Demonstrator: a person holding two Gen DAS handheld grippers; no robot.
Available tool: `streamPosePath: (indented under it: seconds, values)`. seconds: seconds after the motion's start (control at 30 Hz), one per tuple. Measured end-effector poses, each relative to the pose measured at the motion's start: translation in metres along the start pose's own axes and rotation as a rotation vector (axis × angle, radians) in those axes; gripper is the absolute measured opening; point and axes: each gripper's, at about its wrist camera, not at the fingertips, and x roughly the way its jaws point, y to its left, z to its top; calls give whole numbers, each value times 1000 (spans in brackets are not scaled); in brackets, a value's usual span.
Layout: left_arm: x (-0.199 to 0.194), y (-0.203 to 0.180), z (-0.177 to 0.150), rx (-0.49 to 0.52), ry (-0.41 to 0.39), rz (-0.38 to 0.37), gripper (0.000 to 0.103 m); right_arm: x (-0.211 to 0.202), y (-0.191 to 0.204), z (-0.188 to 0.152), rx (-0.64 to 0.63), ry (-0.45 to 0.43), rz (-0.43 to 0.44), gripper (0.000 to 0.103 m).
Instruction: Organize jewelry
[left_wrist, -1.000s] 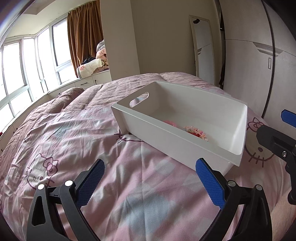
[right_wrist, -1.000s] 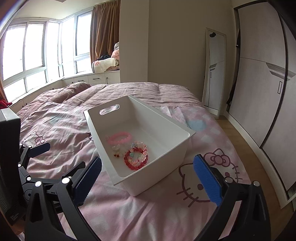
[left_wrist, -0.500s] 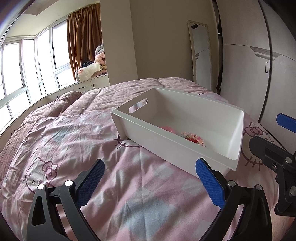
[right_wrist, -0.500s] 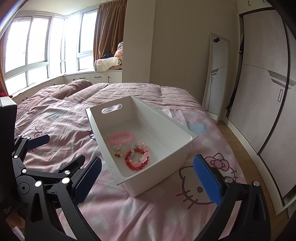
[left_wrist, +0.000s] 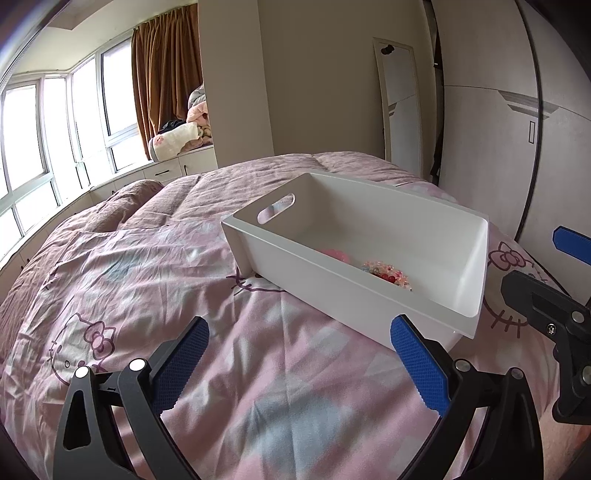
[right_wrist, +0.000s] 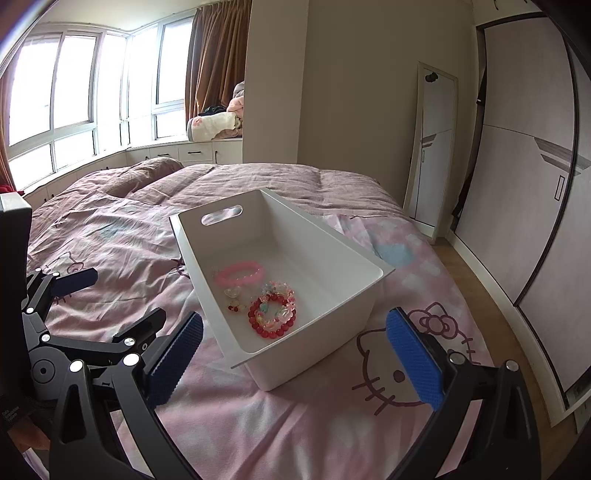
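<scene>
**Bracelets in the white bin on the bed**

A pink bead bracelet (right_wrist: 240, 274) lies on the floor of the white bin (right_wrist: 334, 295), toward its left wall. Just nearer the camera sits a red bead bracelet (right_wrist: 272, 320) with a pastel bead bracelet (right_wrist: 277, 293) overlapping it. Small charms (right_wrist: 233, 297) rest between the pink one and the red one; they are too small to tell what they are. The bin has a handle slot (right_wrist: 221, 215) in its far end wall and stands on the pink cartoon-cat duvet (right_wrist: 388, 373), near the bed's right edge. From the left wrist view the bin's near wall hides most of the contents.

The right gripper (right_wrist: 295, 360) is spread wide and holds nothing, hovering before the bin's near corner. The left gripper (left_wrist: 301, 363) is likewise spread and empty, above the duvet beside the bin's long side.
</scene>
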Motion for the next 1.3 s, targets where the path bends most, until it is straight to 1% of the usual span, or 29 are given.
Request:
streamPosePath:
  seconds: [0.23, 0.33, 0.47, 0.67, 1.03, 1.17, 1.3]
  values:
    - [-3, -2, 2, 6, -13, -5, 100, 0, -1, 0, 3, 3, 1, 98]
    - [-3, -4, 3, 15, -8, 22, 100, 0, -1, 0, 2, 2, 1, 98]
    - [-3, -1, 2, 4, -4, 15, 100, 2, -2, 0, 9, 5, -3, 98]
    - [-1, 1, 3, -4, 2, 25, 100, 2, -6, 0, 29, 9, -4, 98]
    - [1, 6, 3, -20, 6, 26, 100, 2, -5, 0, 26, 12, -3, 98]
    - [-2, 7, 3, -22, -14, 32, 99, 1, -5, 0, 25, 15, -4, 98]
    - [-8, 9, 4, -24, -54, 31, 99, 1, -5, 0, 25, 14, -4, 98]
